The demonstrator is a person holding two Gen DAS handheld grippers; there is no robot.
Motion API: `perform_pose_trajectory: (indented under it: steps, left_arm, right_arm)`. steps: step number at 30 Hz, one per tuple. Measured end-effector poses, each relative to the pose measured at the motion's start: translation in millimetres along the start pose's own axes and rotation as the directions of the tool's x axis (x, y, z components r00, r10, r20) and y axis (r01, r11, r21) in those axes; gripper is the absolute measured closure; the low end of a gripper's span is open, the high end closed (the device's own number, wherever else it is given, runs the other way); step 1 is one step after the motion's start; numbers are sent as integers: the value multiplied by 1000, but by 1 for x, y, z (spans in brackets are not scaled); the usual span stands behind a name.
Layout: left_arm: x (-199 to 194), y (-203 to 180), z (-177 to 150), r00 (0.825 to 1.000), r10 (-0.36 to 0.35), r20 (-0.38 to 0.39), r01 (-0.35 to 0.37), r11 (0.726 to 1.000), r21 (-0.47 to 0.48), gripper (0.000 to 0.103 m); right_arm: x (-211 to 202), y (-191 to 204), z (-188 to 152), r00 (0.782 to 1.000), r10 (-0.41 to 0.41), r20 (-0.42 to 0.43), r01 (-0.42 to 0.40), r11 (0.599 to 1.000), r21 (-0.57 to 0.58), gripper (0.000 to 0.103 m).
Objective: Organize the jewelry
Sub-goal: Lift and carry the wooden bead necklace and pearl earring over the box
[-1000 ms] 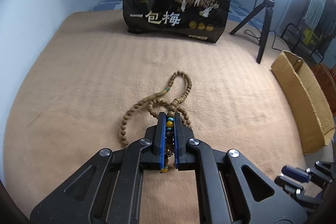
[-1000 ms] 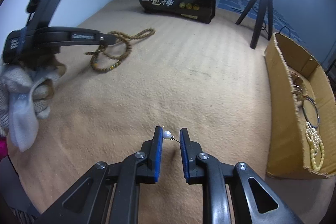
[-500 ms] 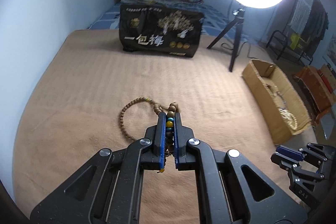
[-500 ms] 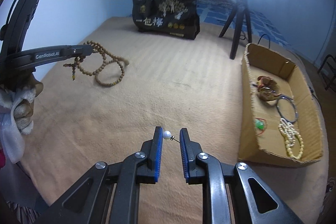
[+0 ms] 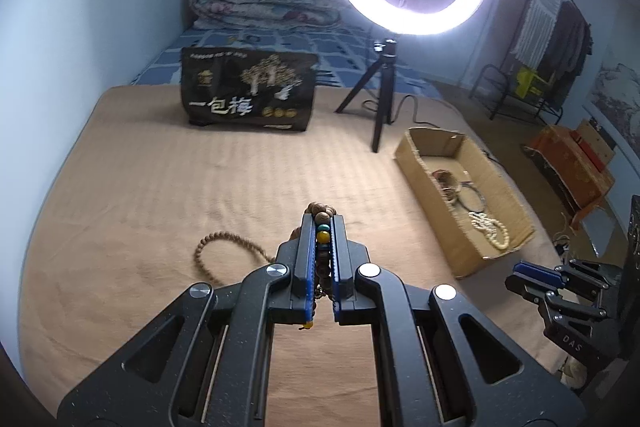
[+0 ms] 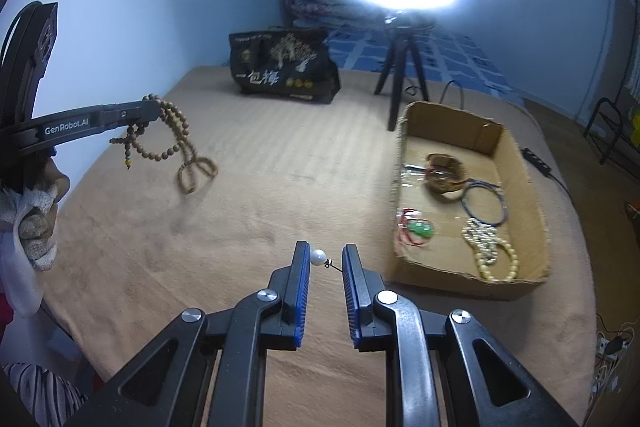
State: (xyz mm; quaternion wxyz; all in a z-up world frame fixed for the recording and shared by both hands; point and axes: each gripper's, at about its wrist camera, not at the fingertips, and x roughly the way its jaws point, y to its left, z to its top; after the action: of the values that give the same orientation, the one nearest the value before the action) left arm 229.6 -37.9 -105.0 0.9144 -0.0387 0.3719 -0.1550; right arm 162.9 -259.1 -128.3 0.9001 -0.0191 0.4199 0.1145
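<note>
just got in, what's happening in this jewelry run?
A person is sorting jewelry on a tan bed cover with two handheld grippers. The left gripper is shut on a wooden bead necklace, lifted so most of it hangs in the air with its lower loop on the cover. The right gripper holds a small pearl earring between its fingers. The cardboard box on the right already holds a pearl strand, a green pendant, a blue bangle and a brown bracelet.

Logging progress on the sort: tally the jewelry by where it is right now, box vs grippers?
In the cardboard box: 5 (brown bracelet, dark bangle, green pendant, white pearl strand, cream bead strand)
In the left gripper: 1 (wooden bead necklace)
In the right gripper: 1 (pearl earring)
Total: 7
</note>
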Motion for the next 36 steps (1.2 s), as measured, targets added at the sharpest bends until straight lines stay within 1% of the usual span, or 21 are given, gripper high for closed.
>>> perform_pose_trajectory:
  steps: [11,20,28,36]
  left_arm:
    - [-17,-45,14,996,-80,25,79,995,62,99]
    - [-29,-85,30,988,-146,41,139,981,133,99]
    - [-29,-129,54,973,-221,61,208,964,169,99]
    - [-34,-173,92,950,-294,108,268,941,206,99]
  right_arm:
    - [-37,-37,-2,997,-53,56,51,998,34,88]
    - [-51,-69,-3,992,-97,77,92,994,65,88]
    - [-55,-98,0,988,-129,85,121,988,95,88]
    - [-59,-128,7,982,-161,100,149,981,123,88]
